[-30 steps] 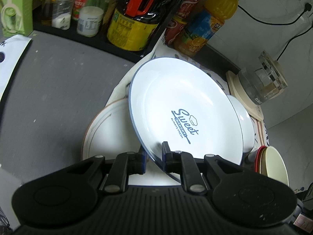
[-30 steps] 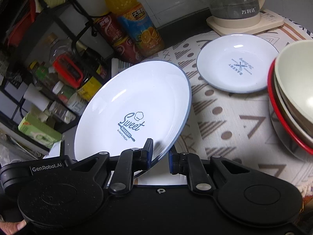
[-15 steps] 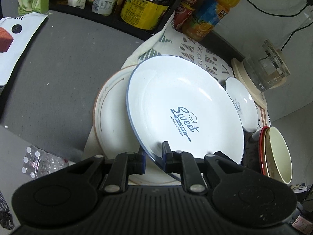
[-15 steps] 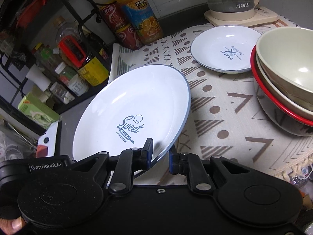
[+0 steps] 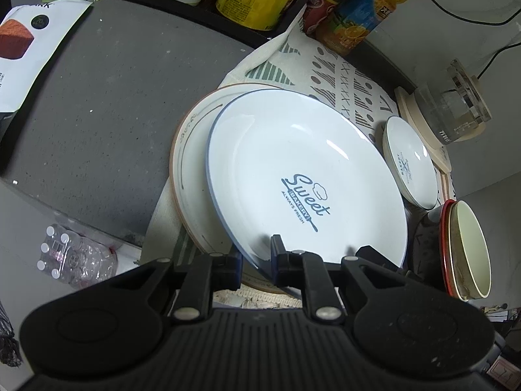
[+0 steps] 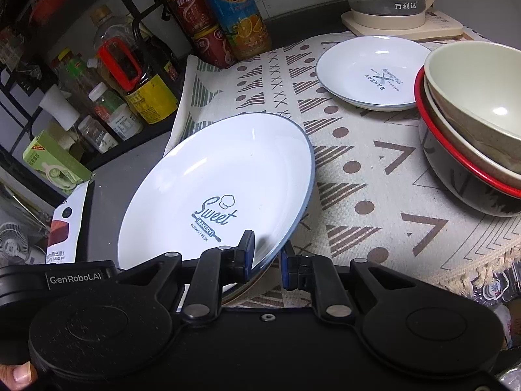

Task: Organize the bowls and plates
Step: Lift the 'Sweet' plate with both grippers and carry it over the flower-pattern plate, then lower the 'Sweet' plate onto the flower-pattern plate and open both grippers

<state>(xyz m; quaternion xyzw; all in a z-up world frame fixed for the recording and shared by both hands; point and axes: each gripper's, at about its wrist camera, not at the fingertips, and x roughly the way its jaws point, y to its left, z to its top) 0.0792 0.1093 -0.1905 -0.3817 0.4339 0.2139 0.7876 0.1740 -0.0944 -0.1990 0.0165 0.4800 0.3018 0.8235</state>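
A large white plate with a blue rim and "Sweet Bakery" print [image 5: 293, 169] [image 6: 221, 182] is held tilted by both grippers at its near rim. My left gripper [image 5: 255, 259] is shut on that rim. My right gripper [image 6: 266, 254] is shut on the same rim. Under it lies a cream plate with a brown rim [image 5: 192, 150] on the patterned cloth [image 6: 358, 169]. A small white "Bakery" plate [image 6: 368, 71] [image 5: 410, 163] lies at the back. A stack of bowls, cream over red-rimmed [image 6: 475, 123] [image 5: 465, 247], stands at the right.
A glass kettle on a cream base [image 6: 394, 3] stands behind the small plate. An orange juice bottle [image 6: 237, 16], red cans [image 6: 195, 16] and a rack of jars and bottles [image 6: 107, 81] line the back left. A grey counter [image 5: 97, 104] and a white box [image 5: 22, 52] lie left of the cloth.
Both grippers have drawn back and lowered the big plate toward the cream plate. The plate now overlaps more of the cream plate. Grips are unchanged.
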